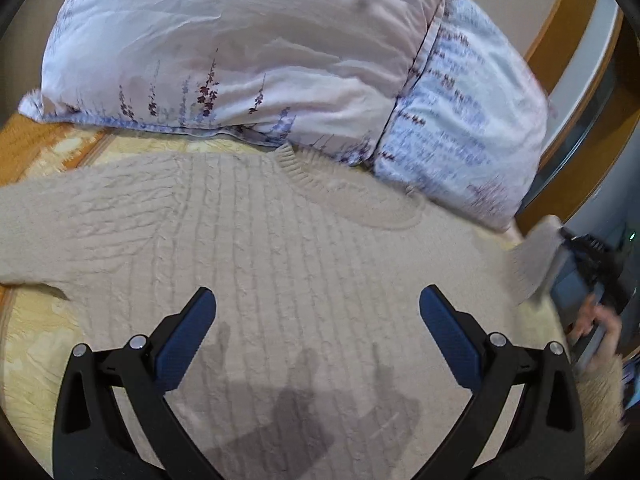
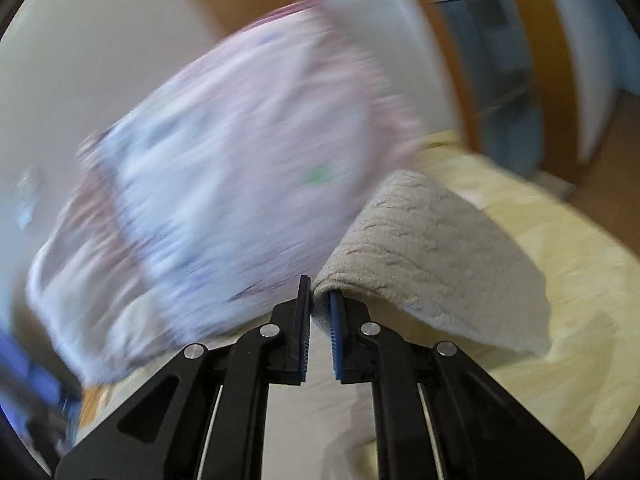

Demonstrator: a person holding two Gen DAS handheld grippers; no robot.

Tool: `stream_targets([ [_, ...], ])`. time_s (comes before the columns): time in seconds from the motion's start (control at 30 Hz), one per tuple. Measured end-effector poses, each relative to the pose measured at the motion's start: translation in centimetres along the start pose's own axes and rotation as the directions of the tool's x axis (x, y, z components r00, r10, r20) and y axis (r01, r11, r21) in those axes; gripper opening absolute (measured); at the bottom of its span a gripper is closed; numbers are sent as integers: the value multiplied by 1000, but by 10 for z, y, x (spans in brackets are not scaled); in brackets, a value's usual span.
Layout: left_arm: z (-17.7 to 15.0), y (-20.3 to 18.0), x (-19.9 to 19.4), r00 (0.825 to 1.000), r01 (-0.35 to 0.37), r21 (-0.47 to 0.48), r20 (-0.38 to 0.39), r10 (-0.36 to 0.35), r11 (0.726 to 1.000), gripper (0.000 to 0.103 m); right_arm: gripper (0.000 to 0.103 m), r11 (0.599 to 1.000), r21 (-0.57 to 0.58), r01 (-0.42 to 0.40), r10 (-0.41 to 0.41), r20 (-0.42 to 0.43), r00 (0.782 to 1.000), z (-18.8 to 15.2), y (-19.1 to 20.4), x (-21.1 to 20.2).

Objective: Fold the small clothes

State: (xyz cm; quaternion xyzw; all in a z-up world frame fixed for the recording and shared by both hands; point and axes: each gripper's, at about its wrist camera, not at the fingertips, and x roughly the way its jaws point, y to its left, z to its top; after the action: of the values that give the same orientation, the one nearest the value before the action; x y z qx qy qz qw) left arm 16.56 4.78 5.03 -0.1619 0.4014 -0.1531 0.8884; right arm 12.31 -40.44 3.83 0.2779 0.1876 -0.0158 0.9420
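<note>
Over the sweater (image 1: 256, 248) my left gripper (image 1: 318, 308) hovers wide open; my right gripper (image 2: 319, 308) pinches its sleeve (image 2: 432, 248), near the pillow (image 1: 248, 52).

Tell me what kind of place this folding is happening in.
Most likely a bedroom, on a bed. A large floral pillow lies at the head of a pale yellow bed cover, and the beige knit sweater is spread across it, with wooden trim behind.

Floral pillow (image 1: 240, 52) on yellow bedspread (image 1: 36, 344), wooden frame (image 1: 560, 16).
</note>
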Motion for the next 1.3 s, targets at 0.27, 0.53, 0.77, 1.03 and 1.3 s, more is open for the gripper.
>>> stream_targets([
  [0.27, 5, 2, 9, 992, 120, -83, -35, -123, 989, 101, 9, 976, -148, -159, 100, -345, 933, -111, 81, 58],
  [0.53, 15, 16, 24, 984, 129, -135, -103, -143, 982, 101, 41, 985, 78, -152, 169, -352, 921, -100, 54, 59],
  [0.77, 24, 27, 33, 975, 170, -186, -109, -193, 968, 99, 36, 988, 140, 60, -25, -240, 970, -73, 17, 48],
  [1.03, 23, 51, 30, 963, 219, -294, -86, -254, 930, 91, 9, 973, -162, -167, 134, -194, 972, -77, 130, 36],
  [1.3, 16, 63, 48, 941, 247, -428, -111, -321, 870, 83, 56, 916, -176, -361, 255, -441, 861, -130, 160, 38],
])
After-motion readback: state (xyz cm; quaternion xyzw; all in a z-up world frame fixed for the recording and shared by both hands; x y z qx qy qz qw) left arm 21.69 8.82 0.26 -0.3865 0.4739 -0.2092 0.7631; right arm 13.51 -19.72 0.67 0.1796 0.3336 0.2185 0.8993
